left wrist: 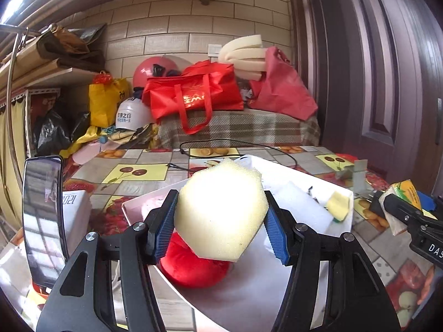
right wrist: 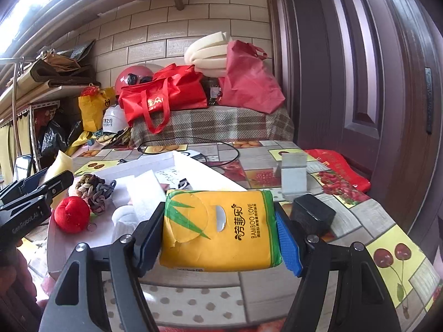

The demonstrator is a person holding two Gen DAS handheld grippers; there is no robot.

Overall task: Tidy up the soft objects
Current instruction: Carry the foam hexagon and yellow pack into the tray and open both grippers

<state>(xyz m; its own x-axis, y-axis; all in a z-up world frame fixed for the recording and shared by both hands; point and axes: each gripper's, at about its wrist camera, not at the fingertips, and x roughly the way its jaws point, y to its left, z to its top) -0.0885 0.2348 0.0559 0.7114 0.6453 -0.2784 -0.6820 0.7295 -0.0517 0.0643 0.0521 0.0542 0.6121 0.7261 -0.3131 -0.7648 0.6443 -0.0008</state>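
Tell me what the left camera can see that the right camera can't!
Only the left view shows the phone standing at the table's left edge, and the pale sponge full-on, squeezed between the left gripper's fingers.

Only the right view shows the knotted rope in the tray, the black box, and the tissue pack's label, full-on in the right gripper.

Both show the white tray, the red plush, the tissue pack and the red bag.
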